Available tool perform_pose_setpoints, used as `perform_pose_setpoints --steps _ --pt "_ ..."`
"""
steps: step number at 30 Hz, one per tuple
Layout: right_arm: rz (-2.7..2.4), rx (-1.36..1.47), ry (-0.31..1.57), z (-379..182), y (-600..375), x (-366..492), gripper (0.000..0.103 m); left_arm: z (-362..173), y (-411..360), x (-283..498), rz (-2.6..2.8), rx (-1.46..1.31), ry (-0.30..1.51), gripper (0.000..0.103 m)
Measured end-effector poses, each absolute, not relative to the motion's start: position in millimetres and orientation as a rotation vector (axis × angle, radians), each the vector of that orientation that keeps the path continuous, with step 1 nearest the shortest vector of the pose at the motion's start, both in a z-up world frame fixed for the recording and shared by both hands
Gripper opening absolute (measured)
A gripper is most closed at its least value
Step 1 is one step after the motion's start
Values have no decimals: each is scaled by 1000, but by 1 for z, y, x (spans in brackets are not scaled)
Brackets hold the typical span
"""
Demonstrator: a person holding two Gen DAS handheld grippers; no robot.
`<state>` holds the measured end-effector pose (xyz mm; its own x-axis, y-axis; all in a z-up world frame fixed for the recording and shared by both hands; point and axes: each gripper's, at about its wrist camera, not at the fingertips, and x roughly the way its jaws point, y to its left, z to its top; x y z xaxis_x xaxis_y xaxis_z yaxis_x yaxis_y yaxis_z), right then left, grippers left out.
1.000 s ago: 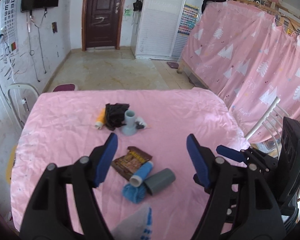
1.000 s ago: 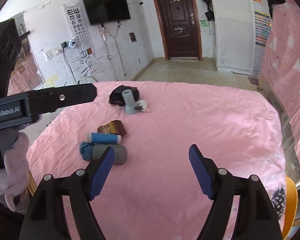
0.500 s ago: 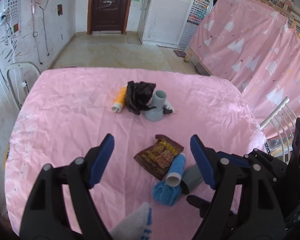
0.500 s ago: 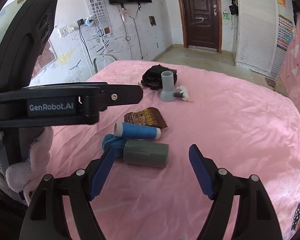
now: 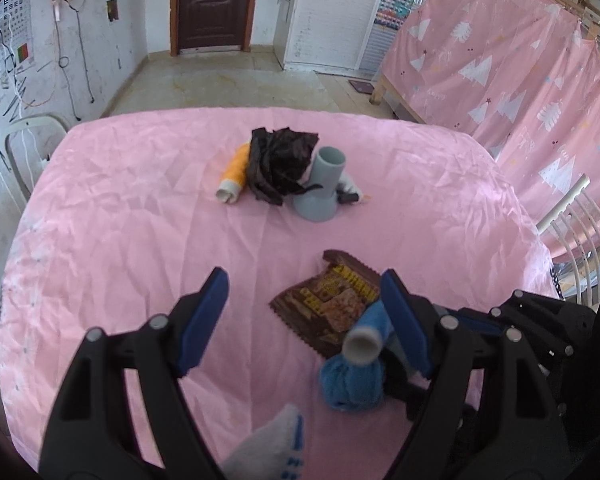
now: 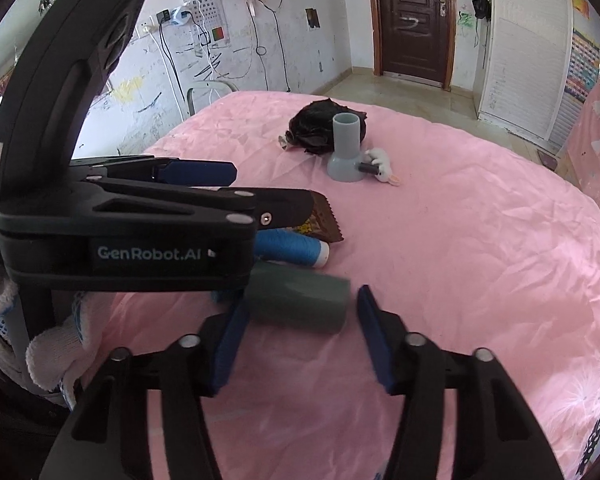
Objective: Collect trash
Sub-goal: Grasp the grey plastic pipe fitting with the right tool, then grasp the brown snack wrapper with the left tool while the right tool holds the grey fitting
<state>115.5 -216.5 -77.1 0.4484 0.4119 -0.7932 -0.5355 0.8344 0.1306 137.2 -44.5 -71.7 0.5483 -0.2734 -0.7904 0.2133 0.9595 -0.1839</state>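
Note:
On the pink-covered table (image 5: 120, 220) lie a brown snack wrapper (image 5: 328, 300), a blue thread spool (image 5: 366, 334), a blue yarn ball (image 5: 350, 384) and a dark grey tube (image 6: 296, 300). My left gripper (image 5: 304, 316) is open above the wrapper and spool. My right gripper (image 6: 300, 336) is open, its fingers on either side of the grey tube, close to it. Farther back are a black plastic bag (image 5: 280, 160), a grey pipe fitting (image 5: 320, 184), an orange spool (image 5: 234, 172) and a small white toy (image 6: 380, 164).
The left gripper's black body (image 6: 120, 220) crosses the right wrist view and hides part of the wrapper and spool. A white chair (image 5: 24, 140) stands at the table's left, another (image 5: 572, 216) at its right. Pink curtains (image 5: 500, 60) hang on the right.
Both grippers have moved forward and down toward the near pile. The right gripper's fingers have narrowed and now straddle the grey tube. The left gripper stays open.

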Motion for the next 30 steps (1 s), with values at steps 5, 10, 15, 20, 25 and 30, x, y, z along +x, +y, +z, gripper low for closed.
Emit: perform_pose_setpoints --steps 5,10,15,20,25,30 --pt "555 -139 927 -74 -236 114 40 -77 -53 139 -295 -40 961 75" --pt "511 -98 900 -67 -267 111 40 -82 -62 144 -294 -22 978 75" --pt "493 -59 881 -65 -287 108 40 -84 -70 150 -290 -15 997 58" --pt "502 -43 878 -65 -292 106 40 -82 -77 148 -290 7 995 37" --pt "505 -35 866 -62 -297 104 40 -79 -78 145 -274 10 984 36" --pt "495 -20 841 -55 -304 104 40 -66 -74 141 -257 -4 948 35"
